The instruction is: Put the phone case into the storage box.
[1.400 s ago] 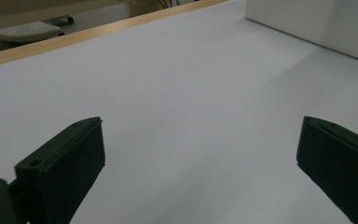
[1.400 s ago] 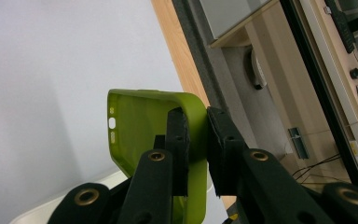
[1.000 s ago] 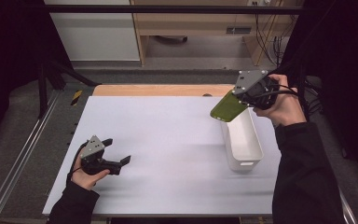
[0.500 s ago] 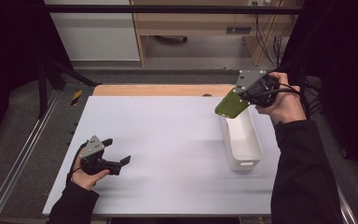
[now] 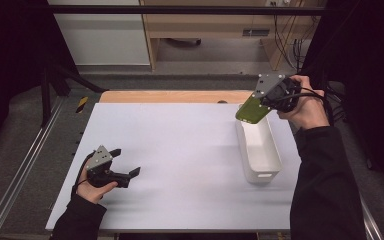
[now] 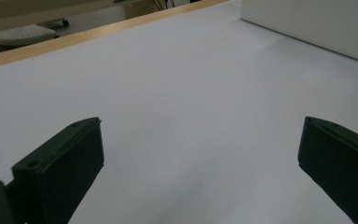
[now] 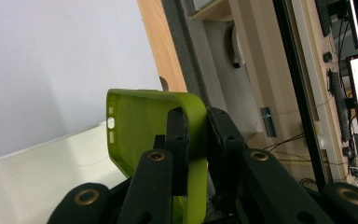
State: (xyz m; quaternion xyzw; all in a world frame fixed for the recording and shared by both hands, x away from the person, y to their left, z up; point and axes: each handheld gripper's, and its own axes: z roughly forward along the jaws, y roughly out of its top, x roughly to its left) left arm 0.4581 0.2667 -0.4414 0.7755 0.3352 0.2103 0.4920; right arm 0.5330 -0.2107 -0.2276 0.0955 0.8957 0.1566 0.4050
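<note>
Right tongs (image 5: 258, 104): held up in the air at the far right of the bench, jaws pinching one side wall of a green phone case (image 5: 250, 110); in the right gripper view (image 7: 196, 140) one jaw sits inside the case, the other outside it.
Green phone case: off the surface, tilted, hanging over the far end of the white bin (image 5: 258, 172); from the high view I cannot tell whether its low edge touches the bin's rim. In the right gripper view (image 7: 140, 121) its hollow side faces the camera, with small cut-outs along one edge.
White bin: long and narrow, standing on the bench at the right, its length running near to far; its inside looks bare where it is visible. Its right wall lies close to the bench's right edge.
Left tongs (image 5: 125, 165): low at the near left of the bench, resting on or just above the surface, jaws spread wide with nothing between them; in the left gripper view (image 6: 200, 158) bare white surface shows in the gap.
Bench (image 5: 180, 150): white sheet with a strip of wood showing along the far edge; the wide stretch between the left tongs and the bin is bare.
Left edge: a metal rail (image 5: 25, 165) runs along the floor beside it.
Right hand (image 5: 307, 105): dark sleeve reaching along the right side of the bin.
</note>
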